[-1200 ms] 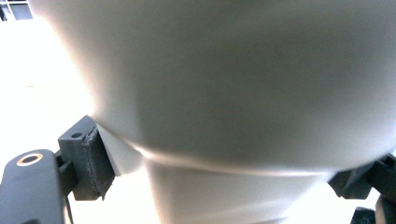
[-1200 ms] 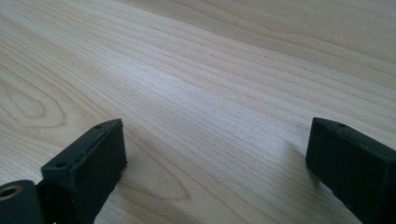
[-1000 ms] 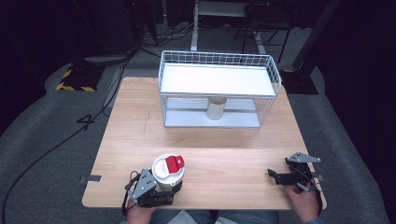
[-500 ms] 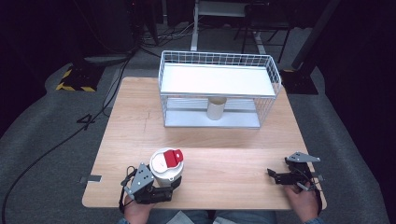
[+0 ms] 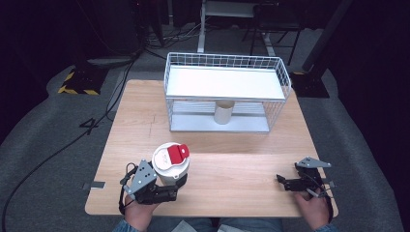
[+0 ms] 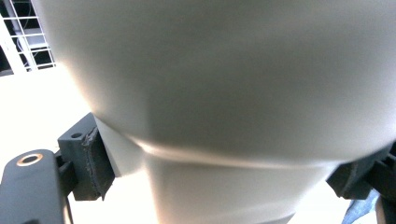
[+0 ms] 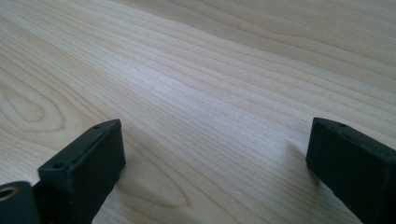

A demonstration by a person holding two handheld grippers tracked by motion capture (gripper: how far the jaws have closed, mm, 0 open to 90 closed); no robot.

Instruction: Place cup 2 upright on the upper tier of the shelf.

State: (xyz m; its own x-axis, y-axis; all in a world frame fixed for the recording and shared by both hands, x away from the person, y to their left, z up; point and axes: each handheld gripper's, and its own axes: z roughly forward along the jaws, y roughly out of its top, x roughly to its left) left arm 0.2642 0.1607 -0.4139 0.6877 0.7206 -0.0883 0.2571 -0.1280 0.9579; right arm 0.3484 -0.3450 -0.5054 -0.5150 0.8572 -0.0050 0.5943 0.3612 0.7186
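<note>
A white paper cup (image 5: 169,166) with a white lid and a red tab (image 5: 178,153) stands upright near the table's front left. My left gripper (image 5: 175,185) is shut on its lower part. In the left gripper view the cup's wall (image 6: 224,93) looms close, with a jaw pressed to each side of its base. My right gripper (image 5: 284,183) rests low at the front right, open. In the right gripper view my right gripper (image 7: 215,172) has only bare wood between its jaws.
A white wire basket shelf (image 5: 278,72) stands at the back of the wooden table (image 5: 241,154). A small pale cup (image 5: 224,112) sits under its upper tray. Dark floor with cables surrounds the table.
The left gripper and the cup have shifted a little left and up in the high view, and the red tab has turned slightly. The right gripper has not moved.
</note>
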